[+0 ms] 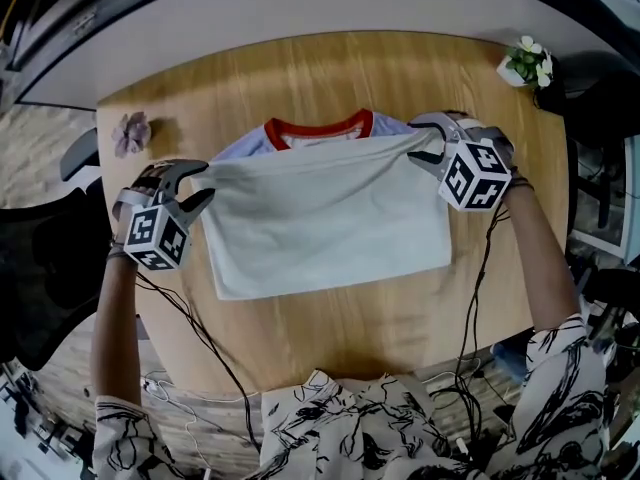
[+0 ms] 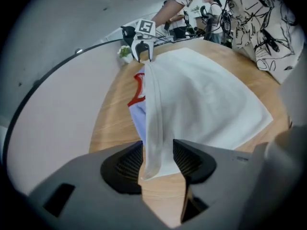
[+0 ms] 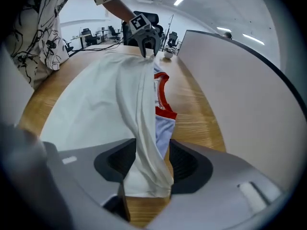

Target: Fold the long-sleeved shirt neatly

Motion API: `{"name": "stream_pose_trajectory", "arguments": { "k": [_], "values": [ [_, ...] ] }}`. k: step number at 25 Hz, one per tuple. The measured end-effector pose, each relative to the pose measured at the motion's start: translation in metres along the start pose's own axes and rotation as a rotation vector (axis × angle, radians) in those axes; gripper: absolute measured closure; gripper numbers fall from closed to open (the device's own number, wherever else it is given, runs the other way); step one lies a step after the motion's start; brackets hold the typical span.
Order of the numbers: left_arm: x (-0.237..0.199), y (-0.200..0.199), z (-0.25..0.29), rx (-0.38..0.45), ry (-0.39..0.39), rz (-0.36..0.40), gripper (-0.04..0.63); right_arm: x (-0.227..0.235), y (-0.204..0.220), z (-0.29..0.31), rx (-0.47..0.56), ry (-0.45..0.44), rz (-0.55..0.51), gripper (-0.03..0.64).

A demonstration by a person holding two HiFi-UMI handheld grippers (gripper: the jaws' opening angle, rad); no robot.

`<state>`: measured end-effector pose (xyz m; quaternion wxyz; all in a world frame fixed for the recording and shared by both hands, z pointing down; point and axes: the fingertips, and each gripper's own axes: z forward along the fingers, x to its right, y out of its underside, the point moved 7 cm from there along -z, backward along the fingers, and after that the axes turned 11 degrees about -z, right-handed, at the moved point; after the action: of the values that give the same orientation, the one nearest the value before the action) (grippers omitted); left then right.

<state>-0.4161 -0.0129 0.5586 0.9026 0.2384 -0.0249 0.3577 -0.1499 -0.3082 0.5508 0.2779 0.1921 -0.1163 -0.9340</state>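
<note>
The shirt (image 1: 330, 218), pale grey with a red collar (image 1: 320, 128) and lilac shoulders, lies on the round wooden table (image 1: 350, 318). Its lower part is folded up toward the collar. The folded edge stretches between both grippers. My left gripper (image 1: 200, 186) is at the edge's left end and my right gripper (image 1: 428, 140) at its right end. In the left gripper view the jaws (image 2: 158, 155) stand apart with the cloth corner (image 2: 156, 143) hanging loosely between the pads. In the right gripper view the jaws (image 3: 152, 157) are also apart around a bunched corner (image 3: 146, 162).
A small potted plant (image 1: 528, 63) stands at the table's far right edge. A purple flower ornament (image 1: 131, 133) lies at the far left. A black chair (image 1: 40, 268) is beside the table on the left. Cables (image 1: 200, 338) trail from the grippers over the near edge.
</note>
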Motion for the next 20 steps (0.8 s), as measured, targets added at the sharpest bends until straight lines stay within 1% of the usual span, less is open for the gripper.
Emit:
{"name": "stream_pose_trajectory", "arguments": {
  "k": [2,4,5,7,8,10,11,12,13,16,17,18,20],
  "values": [
    [-0.004,0.001,0.005,0.0,0.01,-0.021,0.4,0.002,-0.002,0.005,0.011,-0.02,0.007,0.395],
    [-0.008,0.002,0.008,-0.001,0.01,-0.043,0.438,0.003,0.0,0.009,0.01,-0.036,0.016,0.421],
    [-0.01,0.002,0.01,-0.005,0.004,-0.042,0.475,0.004,0.002,0.011,0.005,-0.04,0.017,0.429],
    [-0.014,0.001,0.009,-0.006,-0.009,-0.044,0.575,0.006,0.004,0.013,-0.004,-0.027,0.024,0.45],
    [-0.015,0.0,0.009,-0.004,-0.015,-0.052,0.575,0.007,0.005,0.012,-0.001,-0.01,0.032,0.481],
    [-0.019,-0.001,0.008,0.002,-0.04,-0.076,0.575,0.01,0.006,0.01,0.016,0.034,0.06,0.574],
    [-0.022,0.0,0.009,0.009,-0.054,-0.105,0.575,0.012,0.008,0.009,0.025,0.053,0.083,0.591],
    [-0.026,0.002,0.009,0.017,-0.065,-0.152,0.575,0.014,0.01,0.009,0.03,0.066,0.109,0.592],
    [-0.032,0.004,0.011,0.025,-0.074,-0.216,0.575,0.016,0.012,0.009,0.032,0.074,0.136,0.592],
    [-0.047,0.01,0.019,0.03,-0.067,-0.45,0.569,0.02,0.018,0.015,0.019,0.079,0.224,0.591],
    [-0.05,0.011,0.021,0.023,-0.064,-0.505,0.566,0.021,0.021,0.017,0.017,0.076,0.267,0.582],
    [-0.052,0.011,0.023,0.014,-0.066,-0.543,0.561,0.021,0.024,0.018,0.02,0.073,0.317,0.569],
    [-0.055,0.014,0.025,0.008,-0.085,-0.608,0.524,0.022,0.032,0.019,0.03,0.081,0.425,0.533]
  ]
}}
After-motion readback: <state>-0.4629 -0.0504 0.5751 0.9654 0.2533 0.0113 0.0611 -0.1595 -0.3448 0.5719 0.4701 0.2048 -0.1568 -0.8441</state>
